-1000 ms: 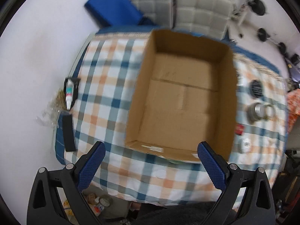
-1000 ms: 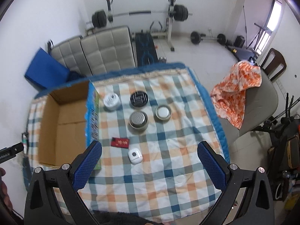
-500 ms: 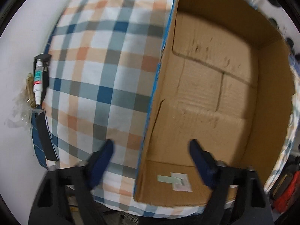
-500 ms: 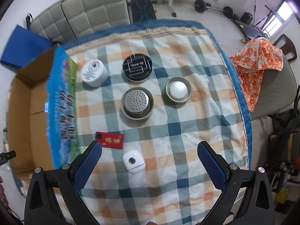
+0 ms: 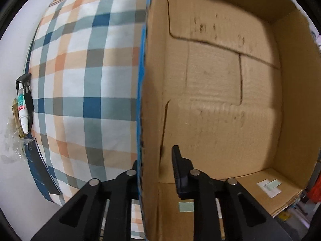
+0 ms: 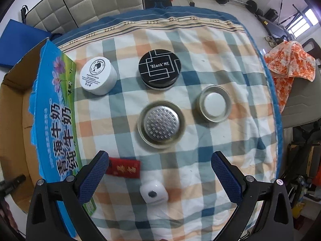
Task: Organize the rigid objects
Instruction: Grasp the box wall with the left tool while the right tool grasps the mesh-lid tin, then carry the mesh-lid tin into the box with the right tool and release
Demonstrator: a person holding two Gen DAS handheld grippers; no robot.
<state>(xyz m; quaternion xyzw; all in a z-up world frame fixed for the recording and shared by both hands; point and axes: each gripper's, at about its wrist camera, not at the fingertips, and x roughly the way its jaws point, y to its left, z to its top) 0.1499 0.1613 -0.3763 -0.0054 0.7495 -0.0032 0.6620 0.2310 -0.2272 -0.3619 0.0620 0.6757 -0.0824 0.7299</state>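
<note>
Left gripper (image 5: 155,165) straddles the near-left wall of the cardboard box (image 5: 220,100) — one finger outside against the blue printed face, the other inside, with a sliver of gap showing by the inner pad, so whether it truly pinches the wall, I cannot tell. The box sits on the checked tablecloth (image 5: 80,80), its brown floor bare. At the cloth's far left edge lies a small white tube (image 5: 21,108).

Over on the right, the right gripper (image 6: 159,172) hangs wide apart above the cloth, holding nothing. Between its fingers: a small white case (image 6: 153,193), and a red packet (image 6: 123,168) just beside the left pad. Further out — a metal lid (image 6: 161,123), a smaller tin (image 6: 214,103), a black round tin (image 6: 159,69) and a white cream jar (image 6: 98,75) near the box's blue side.
</note>
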